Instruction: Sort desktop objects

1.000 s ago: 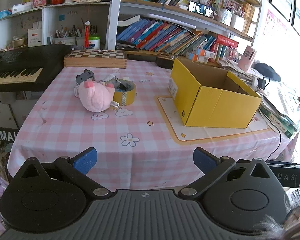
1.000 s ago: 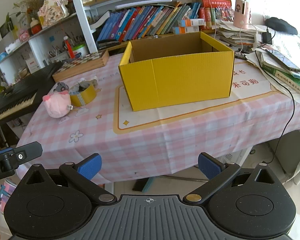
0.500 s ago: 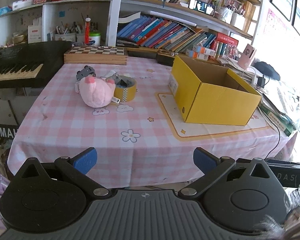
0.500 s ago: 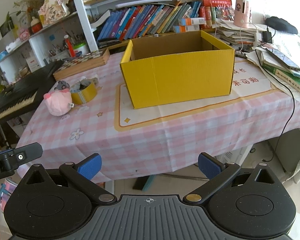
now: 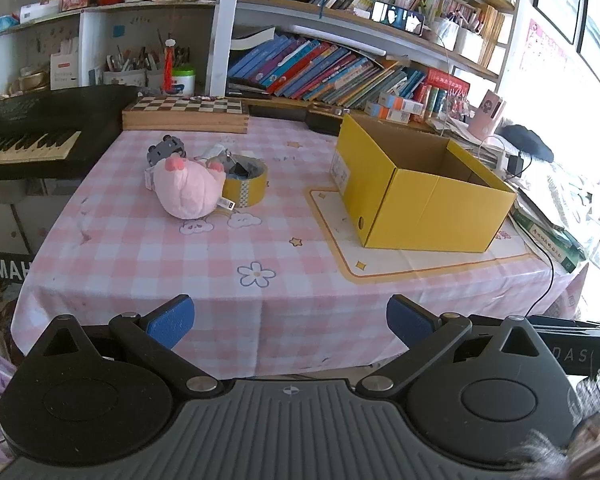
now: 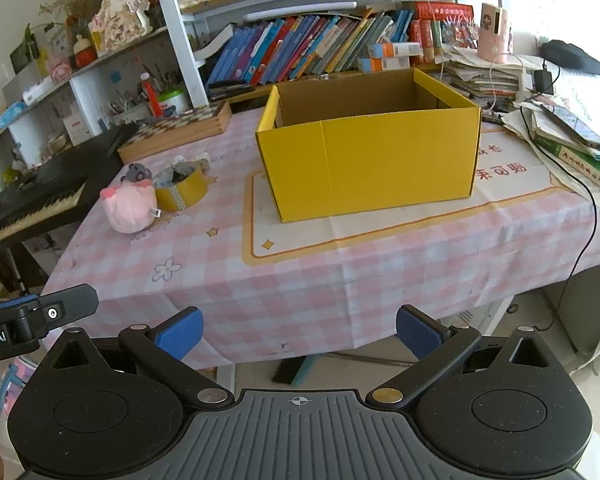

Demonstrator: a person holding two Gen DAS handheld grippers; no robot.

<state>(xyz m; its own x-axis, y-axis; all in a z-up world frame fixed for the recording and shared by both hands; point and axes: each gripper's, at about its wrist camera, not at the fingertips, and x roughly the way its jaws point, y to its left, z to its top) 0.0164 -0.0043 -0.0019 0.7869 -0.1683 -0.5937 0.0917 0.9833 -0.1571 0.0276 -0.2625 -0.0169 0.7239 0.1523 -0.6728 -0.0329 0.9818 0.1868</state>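
Note:
A pink plush toy [image 5: 188, 190] [image 6: 130, 208] lies on the pink checked tablecloth [image 5: 260, 248], against a yellow tape roll [image 5: 246, 186] [image 6: 182, 192] with small items inside it. A grey toy [image 5: 165, 148] sits just behind them. An open yellow cardboard box [image 5: 420, 196] [image 6: 372, 164] stands on a printed mat on the table's right half. My left gripper [image 5: 290, 322] hangs open in front of the table's near edge, with nothing between its fingers. My right gripper [image 6: 298, 334] is open too, off the front edge, facing the box.
A wooden chessboard box [image 5: 184, 116] lies at the back of the table. A black keyboard [image 5: 28, 136] stands to the left, bookshelves [image 5: 340, 76] behind. Stacked books, papers and a black cable [image 6: 580, 184] crowd the right side. The left gripper's body [image 6: 32, 320] shows at the right view's left edge.
Both grippers have drifted slightly back and up from the table, so it sits a little lower and smaller in view. Both stay open; the objects have not moved.

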